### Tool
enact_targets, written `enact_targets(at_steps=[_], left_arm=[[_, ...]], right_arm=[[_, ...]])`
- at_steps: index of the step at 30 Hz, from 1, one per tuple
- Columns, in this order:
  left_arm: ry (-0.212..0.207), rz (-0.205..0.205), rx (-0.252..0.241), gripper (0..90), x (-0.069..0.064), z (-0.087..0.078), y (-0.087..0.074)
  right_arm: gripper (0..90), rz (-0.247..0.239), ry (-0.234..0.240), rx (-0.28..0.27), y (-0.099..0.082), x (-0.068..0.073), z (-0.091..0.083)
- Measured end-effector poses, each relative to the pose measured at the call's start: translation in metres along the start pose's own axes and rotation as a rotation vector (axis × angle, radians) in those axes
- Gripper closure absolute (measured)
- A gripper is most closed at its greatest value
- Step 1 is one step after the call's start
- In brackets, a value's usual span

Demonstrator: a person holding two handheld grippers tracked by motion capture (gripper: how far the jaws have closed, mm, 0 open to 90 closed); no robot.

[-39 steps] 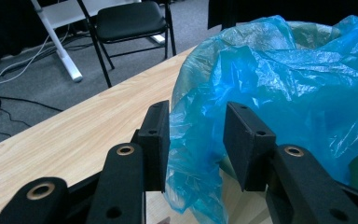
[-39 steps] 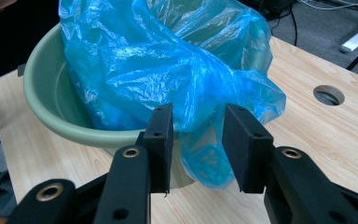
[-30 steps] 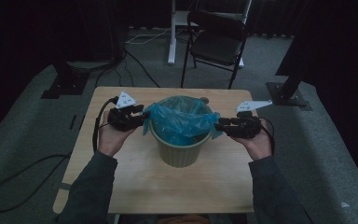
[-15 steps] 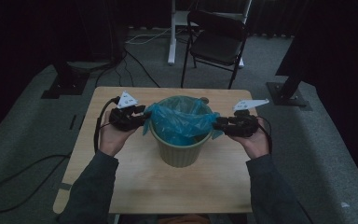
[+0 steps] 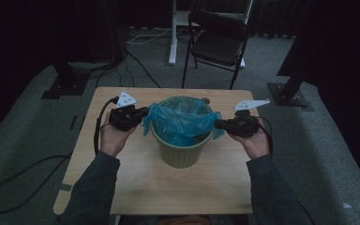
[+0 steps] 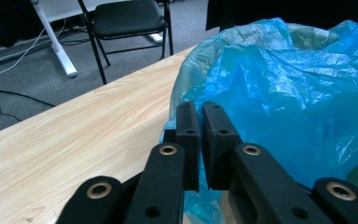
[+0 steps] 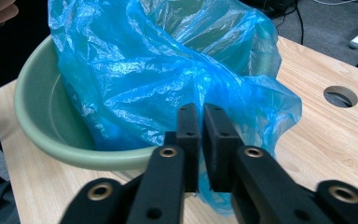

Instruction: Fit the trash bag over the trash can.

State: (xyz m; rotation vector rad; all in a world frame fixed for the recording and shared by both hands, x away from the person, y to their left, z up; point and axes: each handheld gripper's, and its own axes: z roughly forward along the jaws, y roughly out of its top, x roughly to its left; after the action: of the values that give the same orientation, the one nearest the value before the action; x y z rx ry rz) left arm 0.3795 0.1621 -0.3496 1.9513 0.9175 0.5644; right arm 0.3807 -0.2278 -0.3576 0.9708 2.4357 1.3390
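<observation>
A pale green bin [image 5: 180, 151] stands mid-table, lined with a blue plastic bag [image 5: 183, 119] whose edges spill over the rim. At the bin's left rim, my left gripper [image 5: 145, 114] has just been closing. In the left gripper view its jaws [image 6: 200, 109] stand together with the bag's [image 6: 284, 93] film pinched between them. My right gripper [image 5: 217, 124] at the right rim has closed as well. It [image 7: 200, 112] pinches a fold of the bag [image 7: 168, 79] that hangs over the bin's rim [image 7: 51, 140].
The wooden table [image 5: 136, 180] has a round cable hole [image 7: 340, 96] near its far edge. A black folding chair [image 5: 218, 44] and a white desk leg [image 5: 172, 33] stand behind it. Cables run across the grey floor at left.
Both hands keep their places at the bin's sides. The jaws are too small in the high view to show any closing.
</observation>
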Motion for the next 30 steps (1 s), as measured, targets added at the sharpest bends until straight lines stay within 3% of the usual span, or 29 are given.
enact_targets(at_steps=[17,30], left_arm=[[-0.032,-0.010,0.013,86.9,-0.009,-0.010,-0.029],[-0.058,-0.001,0.023,86.6,-0.017,-0.010,-0.043]], right_arm=[[89.9,0.000,0.063,0.028,-0.020,0.007,-0.007],[90.0,-0.034,0.106,0.064,-0.024,0.017,-0.002]])
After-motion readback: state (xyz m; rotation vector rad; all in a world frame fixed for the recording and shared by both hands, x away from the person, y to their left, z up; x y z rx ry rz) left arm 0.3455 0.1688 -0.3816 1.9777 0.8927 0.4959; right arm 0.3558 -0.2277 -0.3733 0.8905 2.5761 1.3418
